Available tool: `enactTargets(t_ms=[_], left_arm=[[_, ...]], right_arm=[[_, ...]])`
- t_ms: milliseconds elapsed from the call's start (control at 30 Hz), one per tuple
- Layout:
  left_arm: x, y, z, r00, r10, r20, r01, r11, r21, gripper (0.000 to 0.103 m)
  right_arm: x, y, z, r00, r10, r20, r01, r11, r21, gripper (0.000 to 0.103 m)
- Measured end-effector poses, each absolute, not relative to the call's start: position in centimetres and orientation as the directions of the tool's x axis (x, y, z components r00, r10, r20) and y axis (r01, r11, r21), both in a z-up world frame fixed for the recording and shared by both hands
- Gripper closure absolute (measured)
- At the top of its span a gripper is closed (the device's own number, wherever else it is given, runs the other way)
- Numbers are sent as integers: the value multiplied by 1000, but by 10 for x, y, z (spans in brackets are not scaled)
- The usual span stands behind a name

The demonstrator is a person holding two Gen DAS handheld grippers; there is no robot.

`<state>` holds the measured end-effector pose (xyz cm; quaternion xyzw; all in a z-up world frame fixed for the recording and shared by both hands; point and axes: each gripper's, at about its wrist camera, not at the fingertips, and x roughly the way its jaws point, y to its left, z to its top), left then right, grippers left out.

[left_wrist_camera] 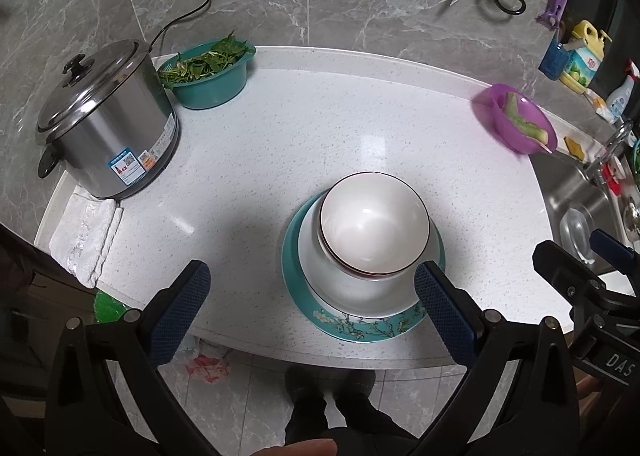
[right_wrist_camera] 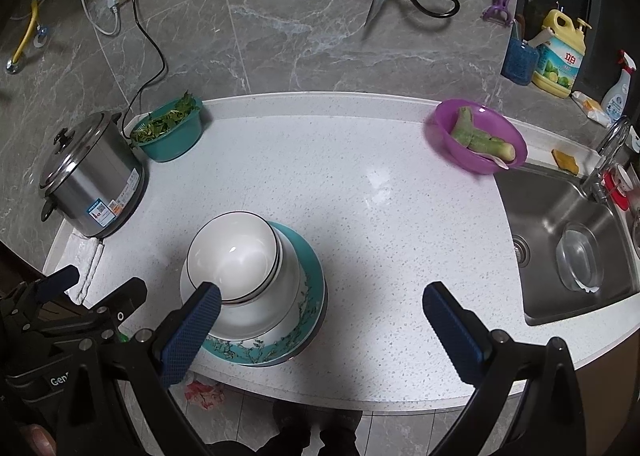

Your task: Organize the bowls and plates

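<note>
The white speckled surface (right_wrist_camera: pixel 360 216) carries everything, with a steel sink (right_wrist_camera: pixel 560 216) set into its right end. Near the front edge stands the stack: a teal plate (right_wrist_camera: pixel 308 288) with a blossom pattern at the bottom, a white plate (right_wrist_camera: pixel 288 280) on it, and white bowls (right_wrist_camera: pixel 232 252) with a dark rim line nested on top. There look to be two bowls, though the exact count is hard to tell.

All of it reads as glazed ceramic: stiff, fairly heavy as a stack, slick and breakable. A pinch on a single rim is probably the safest hold, taking the top bowl at its lip instead of moving the whole pile at once; the plates lie flat, so a finger would have to slip under an edge.

At the back left sits a steel rice cooker (left_wrist_camera: pixel 104 124), lid on, contents hidden. Beside it a teal basin (left_wrist_camera: pixel 208 76) holds leafy greens. At the back right a purple bowl (right_wrist_camera: pixel 480 140) holds peeled pale-green stalk pieces. In the sink lies a clear glass bowl (right_wrist_camera: pixel 580 260), apparently empty.

The left tool (left_wrist_camera: pixel 312 300) hovers spread wide and holds nothing, its right finger just beside the stack's near right edge. The right tool (right_wrist_camera: pixel 320 328) is likewise gaping and empty, its left finger overlapping the bowls in view; contact cannot be confirmed.
</note>
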<state>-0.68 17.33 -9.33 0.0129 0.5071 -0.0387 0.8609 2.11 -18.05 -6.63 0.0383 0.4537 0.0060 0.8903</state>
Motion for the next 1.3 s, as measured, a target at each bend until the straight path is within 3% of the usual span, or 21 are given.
enactTargets(t_ms=[1300], left_arm=[[-6, 169, -95, 486, -40, -873, 62, 998, -11, 0]], right_arm=[[23, -180, -68, 584, 45, -810, 23, 997, 72, 0]])
